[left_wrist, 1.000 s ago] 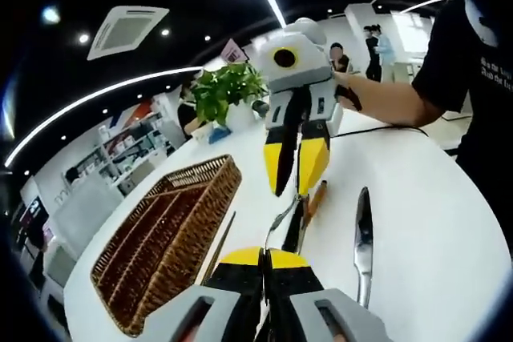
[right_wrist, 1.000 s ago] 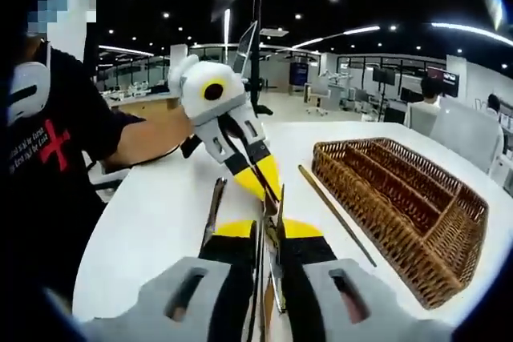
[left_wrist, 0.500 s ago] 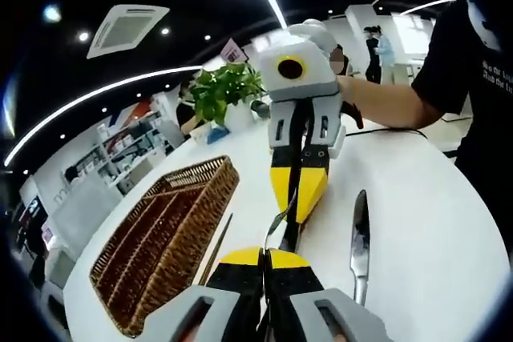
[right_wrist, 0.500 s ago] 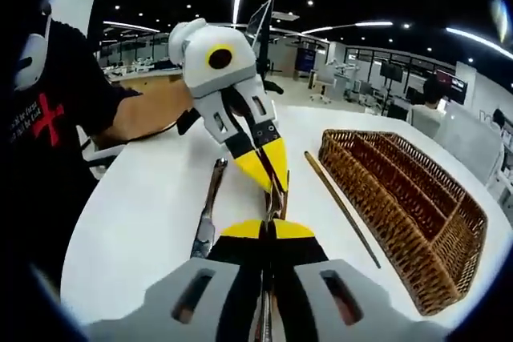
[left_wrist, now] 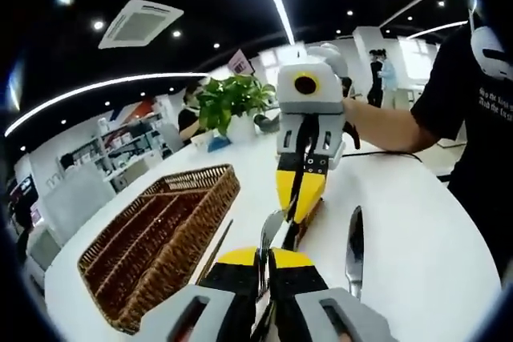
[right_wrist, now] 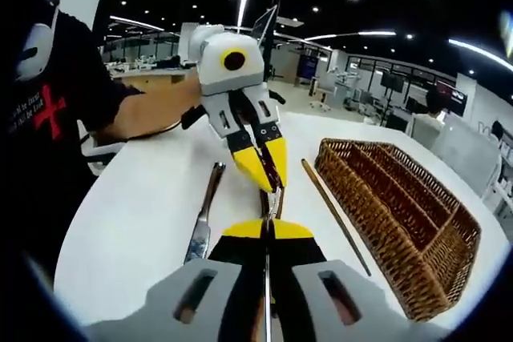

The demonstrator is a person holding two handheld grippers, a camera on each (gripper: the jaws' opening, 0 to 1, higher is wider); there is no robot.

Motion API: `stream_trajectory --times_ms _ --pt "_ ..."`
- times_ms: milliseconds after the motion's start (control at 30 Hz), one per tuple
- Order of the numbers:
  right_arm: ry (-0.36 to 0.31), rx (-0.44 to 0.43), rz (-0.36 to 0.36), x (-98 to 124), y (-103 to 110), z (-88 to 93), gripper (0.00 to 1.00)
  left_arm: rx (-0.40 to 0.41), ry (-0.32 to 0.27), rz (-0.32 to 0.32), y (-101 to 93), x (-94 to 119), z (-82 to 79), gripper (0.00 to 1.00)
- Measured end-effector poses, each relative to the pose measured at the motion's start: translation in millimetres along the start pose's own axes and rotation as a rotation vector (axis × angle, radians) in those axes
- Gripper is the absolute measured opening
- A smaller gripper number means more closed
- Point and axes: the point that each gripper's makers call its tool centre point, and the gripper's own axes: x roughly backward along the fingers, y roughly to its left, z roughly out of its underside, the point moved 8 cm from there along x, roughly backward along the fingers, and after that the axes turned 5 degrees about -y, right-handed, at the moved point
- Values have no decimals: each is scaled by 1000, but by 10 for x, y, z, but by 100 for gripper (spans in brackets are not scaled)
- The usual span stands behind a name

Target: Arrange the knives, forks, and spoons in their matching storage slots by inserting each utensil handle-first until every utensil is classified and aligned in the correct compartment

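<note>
Wicker, brown and divided into long slots, the storage basket (left_wrist: 152, 234) sits on the white table (left_wrist: 417, 246) to the left of my left gripper (left_wrist: 264, 260), well apart from it; in the right gripper view the basket (right_wrist: 401, 214) lies to the right. My left gripper's jaws are pinched narrow on a metal utensil (left_wrist: 268, 234), its bowl-like end rising just past the yellow tips. My right gripper (left_wrist: 298, 202) meets it tip to tip, jaws nearly together around the same piece. In the right gripper view, my right gripper (right_wrist: 267, 234) grips a thin metal shaft. A knife (left_wrist: 353, 246) lies flat just beside us, and a chopstick (right_wrist: 333, 214) rests between us and the basket.
</note>
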Motion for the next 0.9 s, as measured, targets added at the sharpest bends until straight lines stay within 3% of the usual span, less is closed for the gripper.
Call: stream_trajectory --times_ms 167,300,333,400,433,533,633,767,867,900 --pt "-51 -25 37 128 -90 -38 0 44 -77 -94 172 136 -21 31" --pt "-109 10 53 209 -141 -95 0 99 -98 -142 269 256 1 66" --pt "-110 8 50 221 -159 -102 0 159 -92 -132 247 282 11 75" --pt "-109 20 58 235 -199 -120 0 175 -94 -151 261 325 9 92" --pt "-109 17 58 240 -208 -123 0 193 -121 -206 297 384 10 95" --pt "-122 5 63 276 -238 -144 0 302 -139 -205 271 530 107 100" --pt "-120 21 82 291 -249 -149 0 265 -72 -252 315 648 250 100" --pt "-128 55 108 306 -276 -149 0 290 -65 -295 391 724 248 100" --pt "-149 -59 124 327 -279 -143 0 280 -21 -362 410 821 234 100" --pt "-142 -28 122 337 -296 -139 0 272 0 -369 409 841 230 100"
